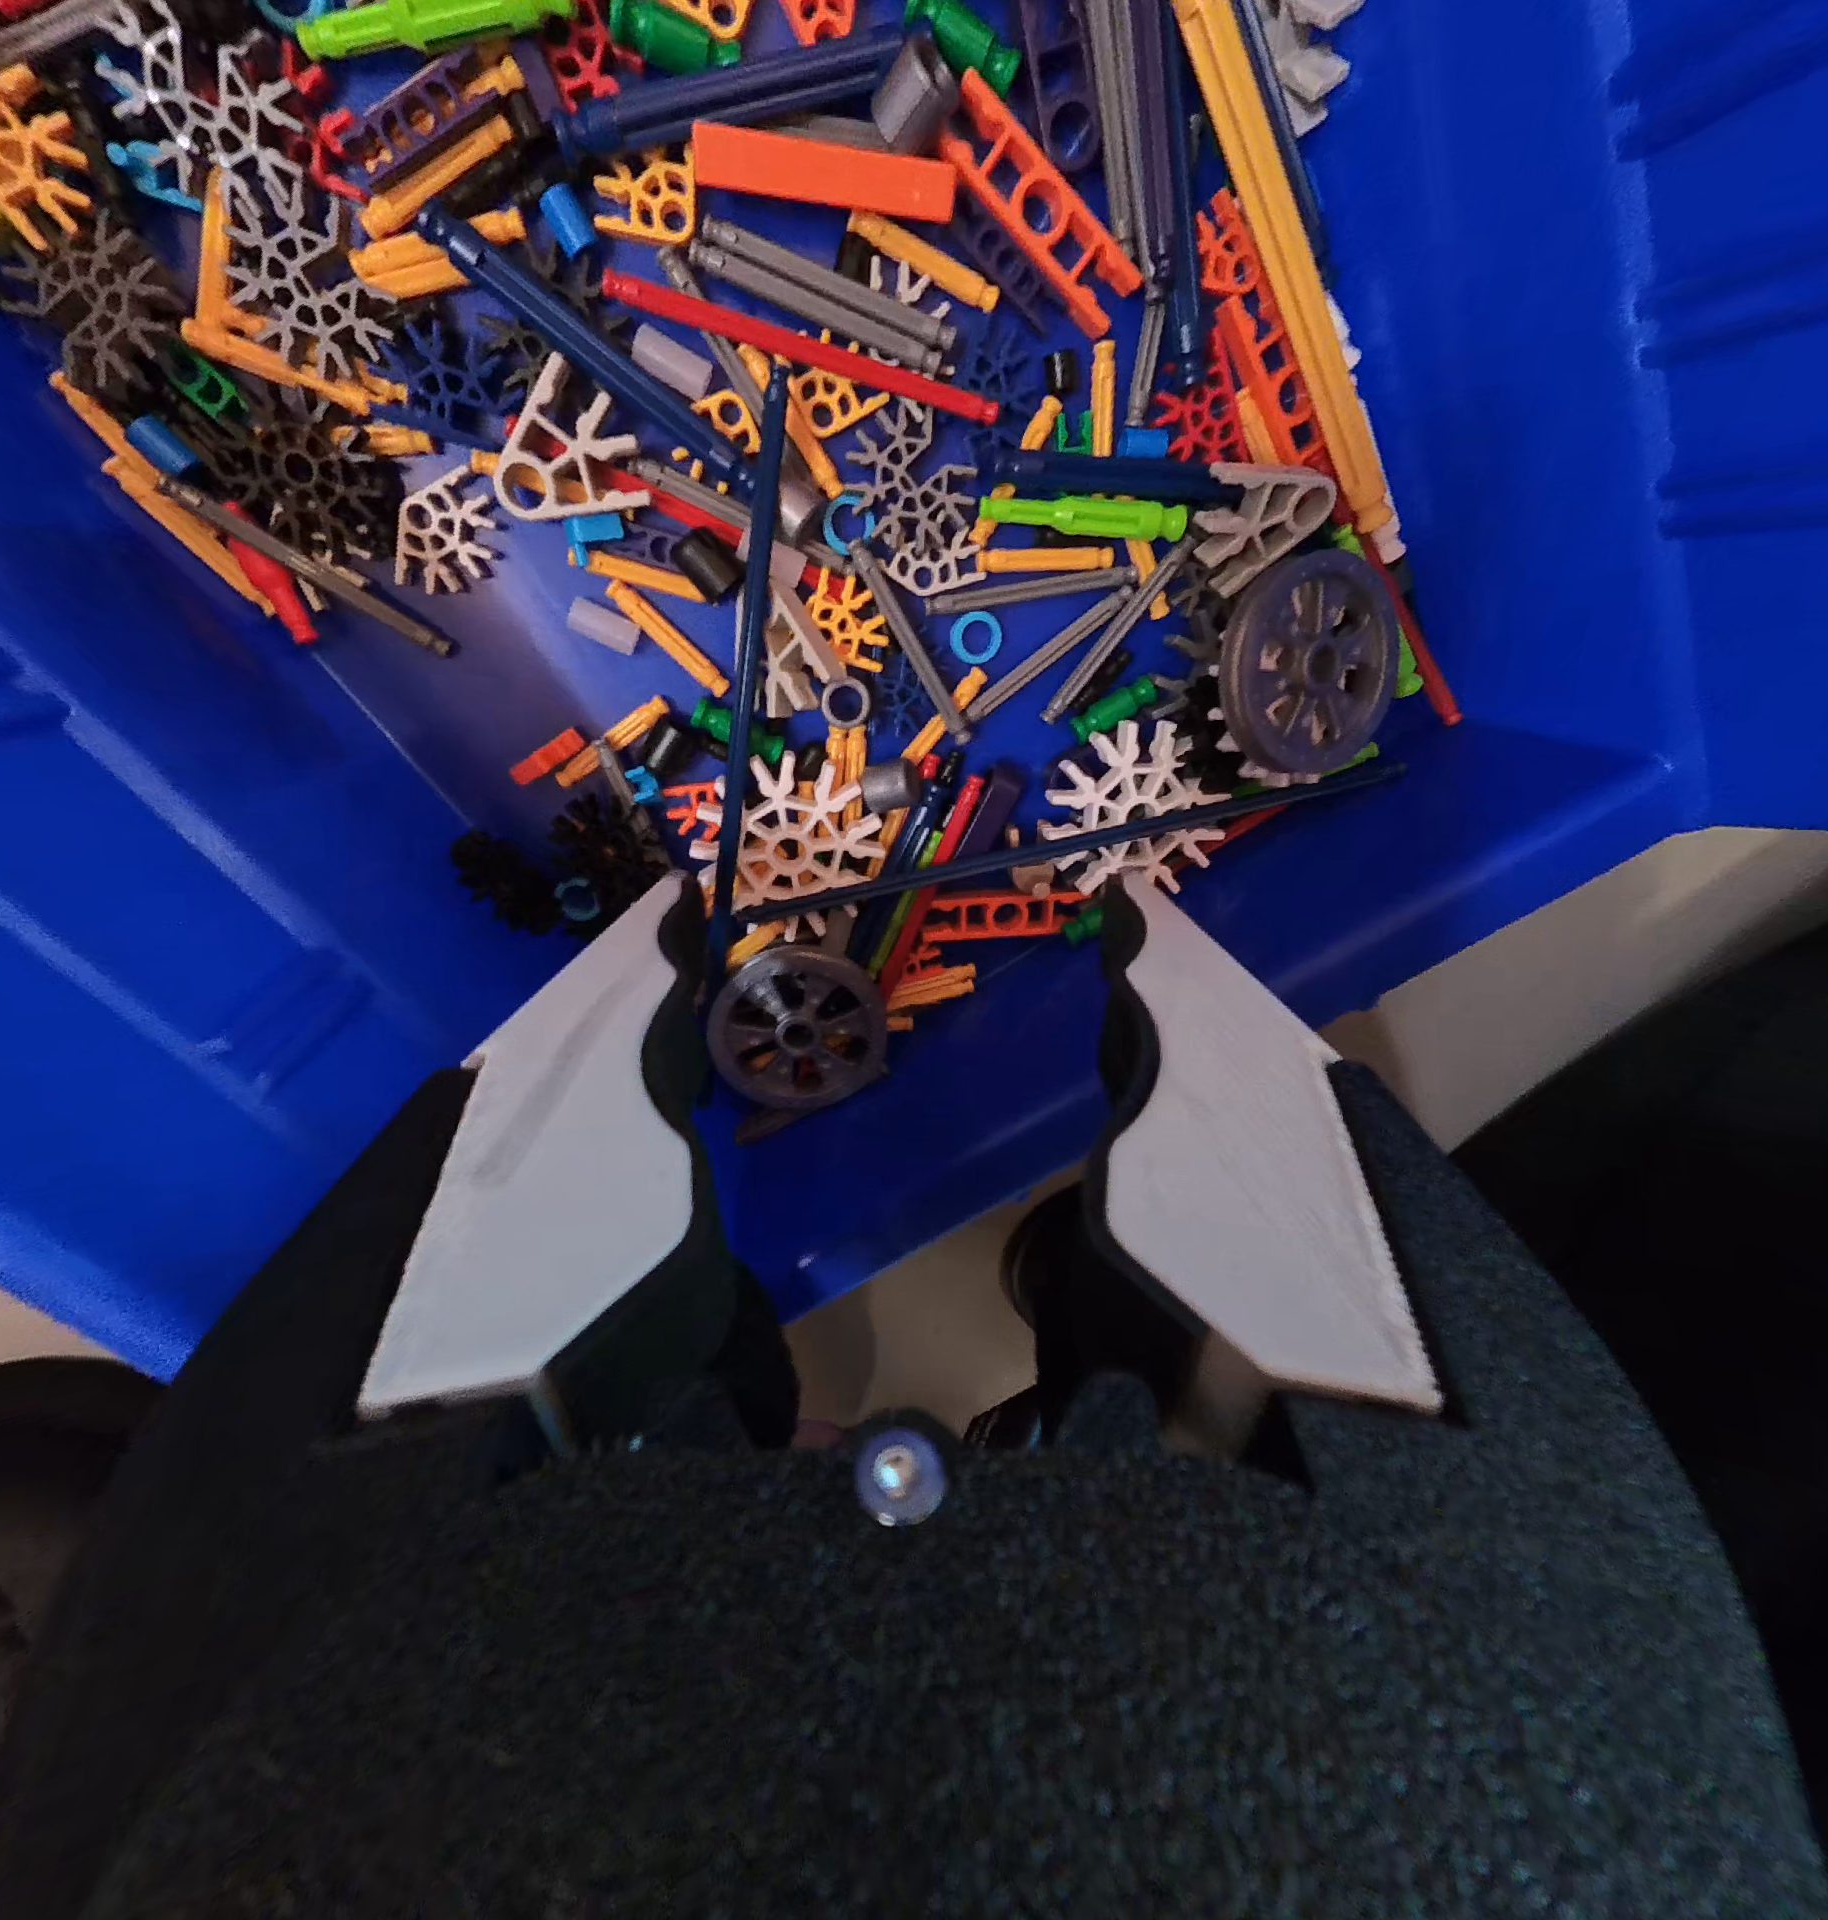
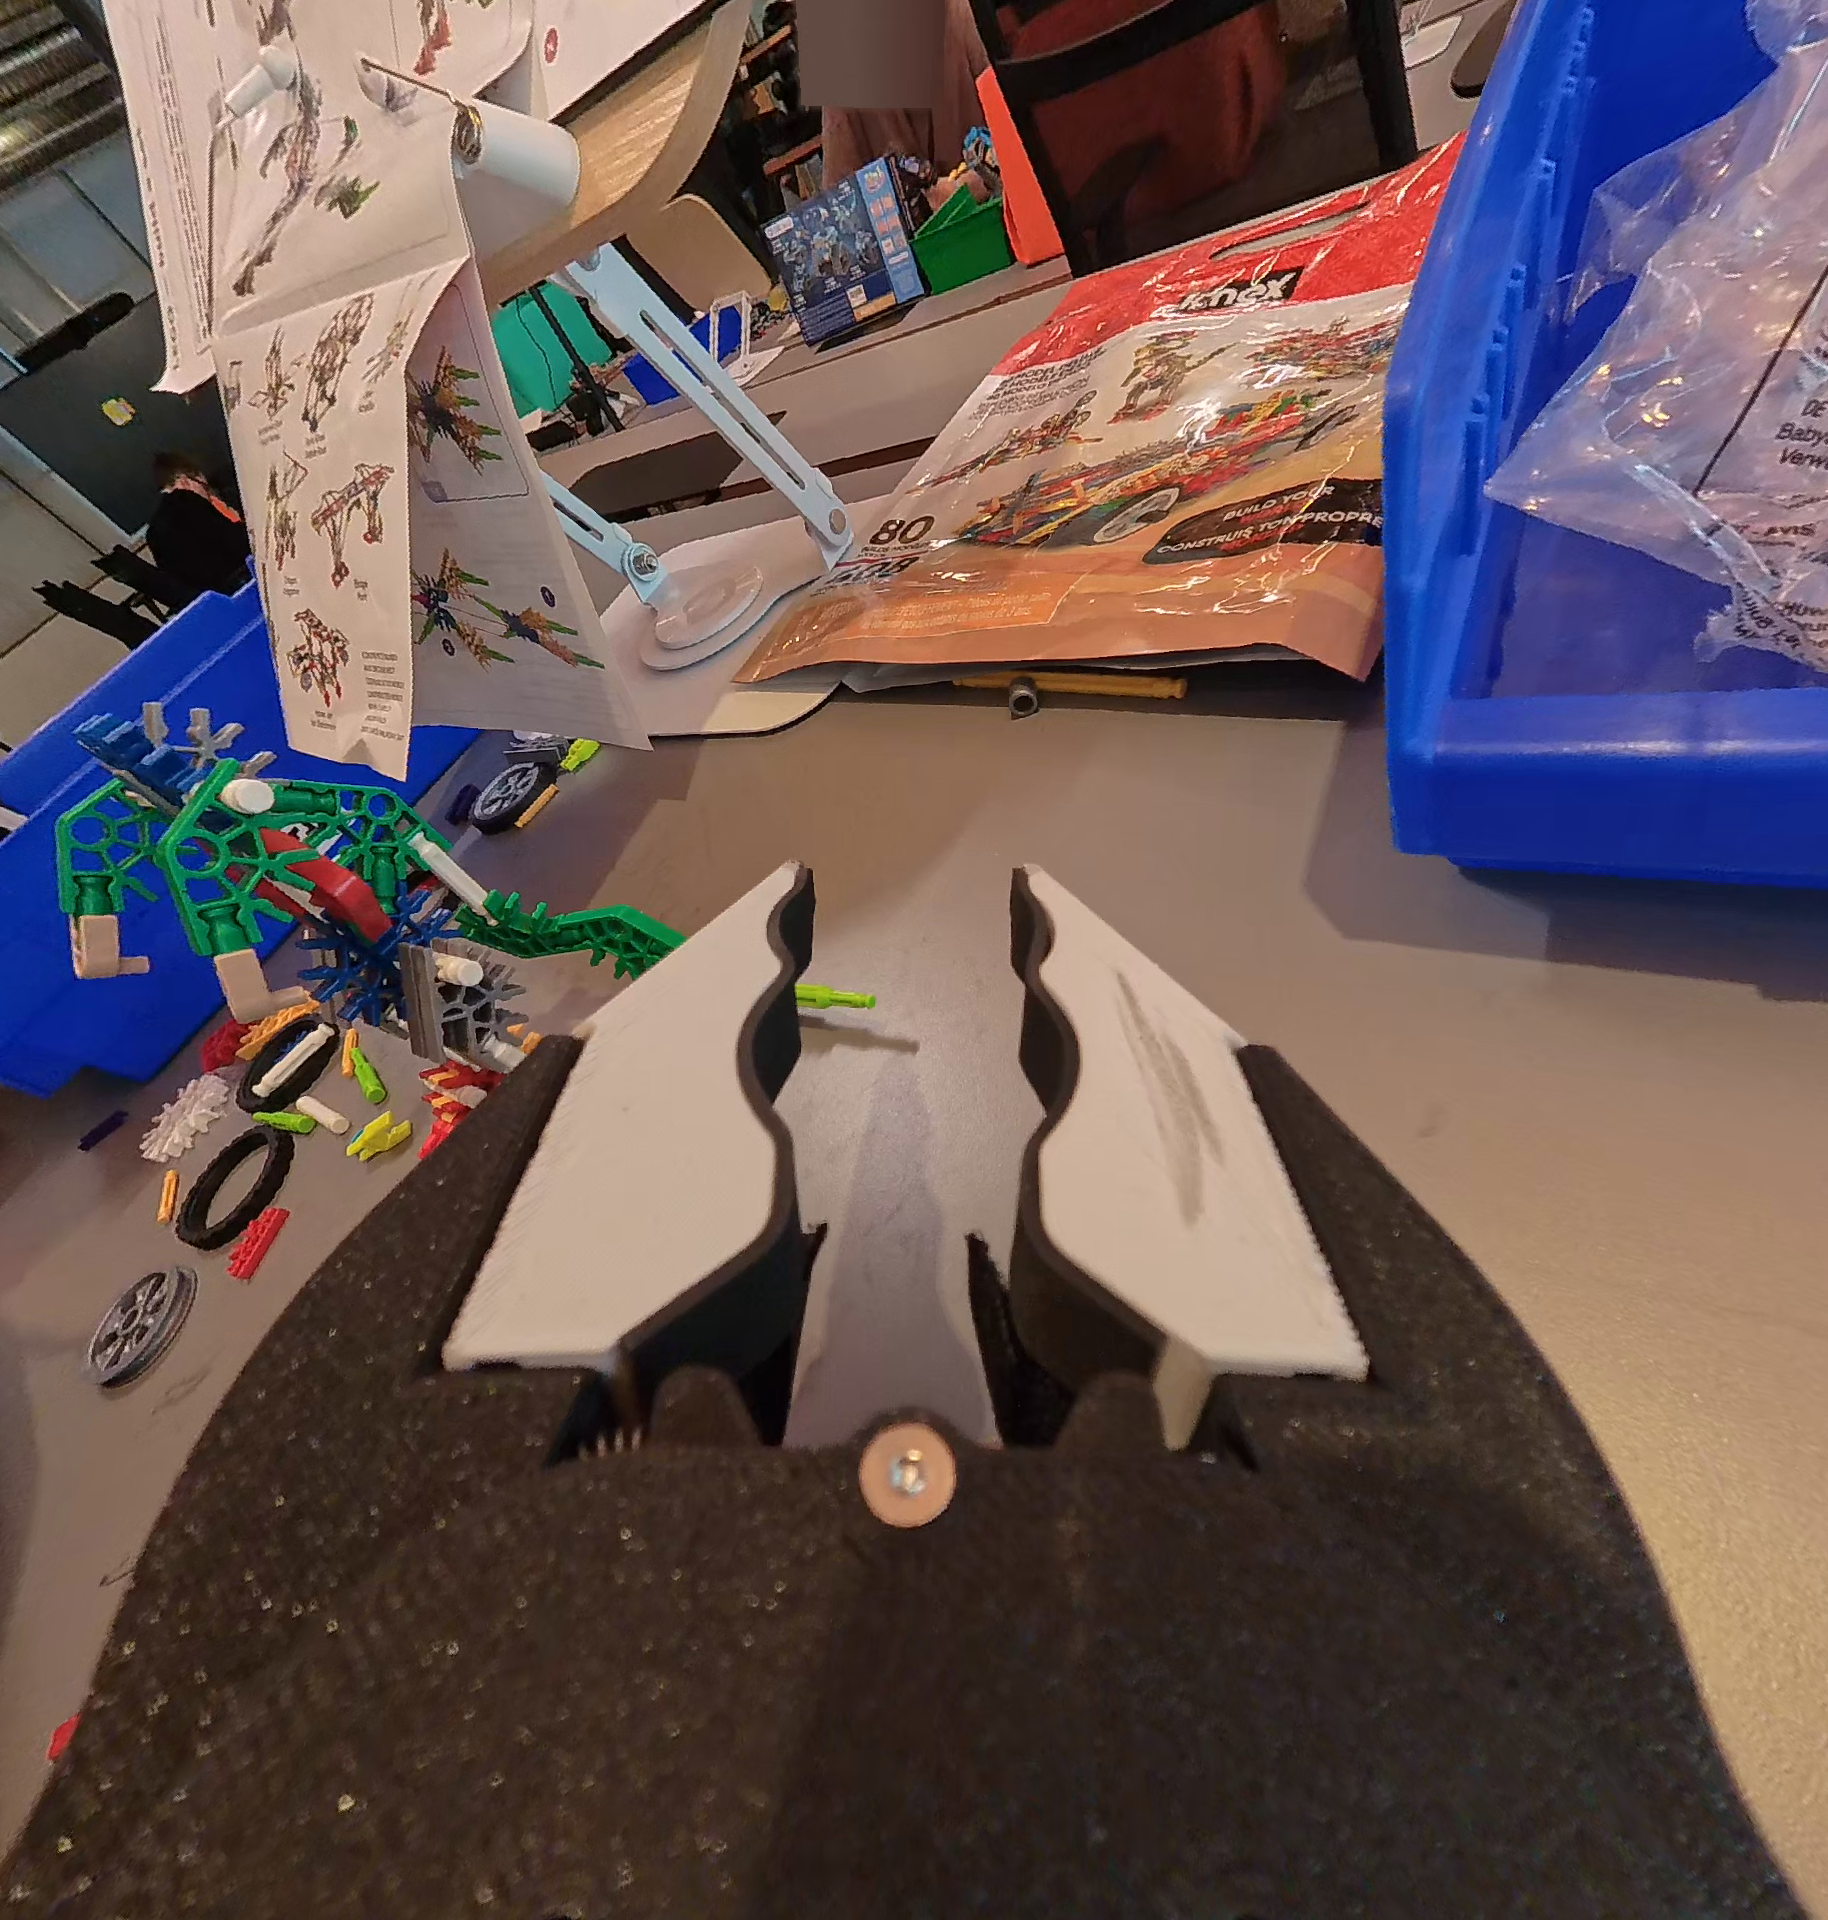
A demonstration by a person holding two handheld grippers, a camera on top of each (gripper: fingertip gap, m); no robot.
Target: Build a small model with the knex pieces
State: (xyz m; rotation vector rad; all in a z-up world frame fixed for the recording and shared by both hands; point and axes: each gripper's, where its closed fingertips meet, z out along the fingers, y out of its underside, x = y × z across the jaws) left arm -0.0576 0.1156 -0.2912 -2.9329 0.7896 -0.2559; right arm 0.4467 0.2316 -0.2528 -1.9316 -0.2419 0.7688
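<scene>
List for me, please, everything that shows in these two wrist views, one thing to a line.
parts bin: one, blue, under the left gripper, full of mixed rods and connectors.
spoked wheel: one, dark grey, in the bin between the left fingers.
second bin: one, blue, far right on the table, holding a clear plastic bag.
toy packaging: one, red and orange, flat, far side.
instruction sheet: one, white, hanging from a white stand.
built model: one, mostly green, left of the right gripper.
lime rod: one, between the right fingertips' line.
left gripper: open.
right gripper: open, empty.
</scene>
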